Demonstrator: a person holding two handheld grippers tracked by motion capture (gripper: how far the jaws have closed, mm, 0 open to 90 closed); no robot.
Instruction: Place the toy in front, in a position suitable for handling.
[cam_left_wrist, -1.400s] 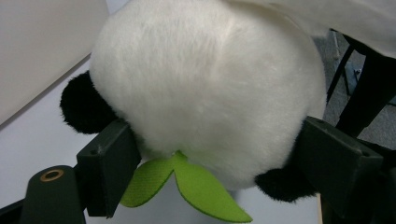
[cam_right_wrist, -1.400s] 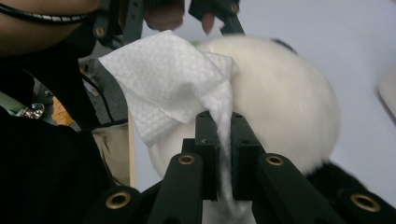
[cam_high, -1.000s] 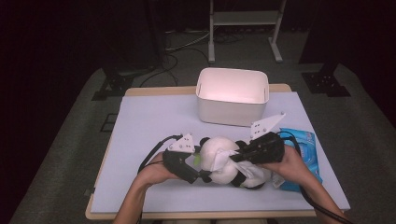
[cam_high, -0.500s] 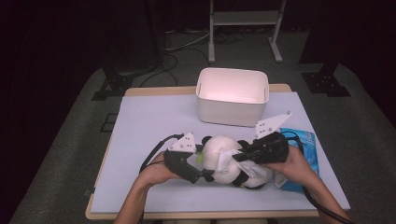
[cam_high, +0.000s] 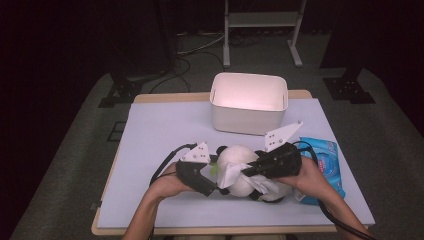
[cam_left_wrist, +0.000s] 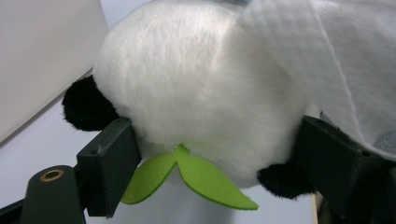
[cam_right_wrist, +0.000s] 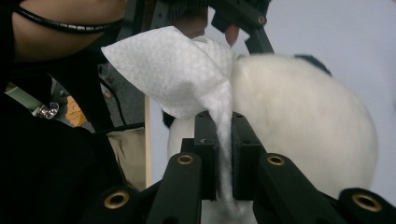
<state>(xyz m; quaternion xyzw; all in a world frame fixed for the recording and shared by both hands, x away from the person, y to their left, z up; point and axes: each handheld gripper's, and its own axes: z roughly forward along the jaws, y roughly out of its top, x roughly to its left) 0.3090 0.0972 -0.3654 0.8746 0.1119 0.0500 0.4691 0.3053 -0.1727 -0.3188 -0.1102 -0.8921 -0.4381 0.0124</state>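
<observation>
Two grips on: my left gripper (cam_high: 216, 181) clamps the plush panda (cam_left_wrist: 201, 93) wide at near centre; my right gripper (cam_right_wrist: 223, 158), nearly closed, pinches the white wipe (cam_right_wrist: 177, 74). Since a second ago the wipe barely shifted left across the head, so wiping's underway. White bin (cam_high: 249, 102) far, blue wipe pack (cam_high: 325, 155) right; nothing blocks.

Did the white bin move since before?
No. The bin sits at the same spot by the table's far edge in the high view.
</observation>
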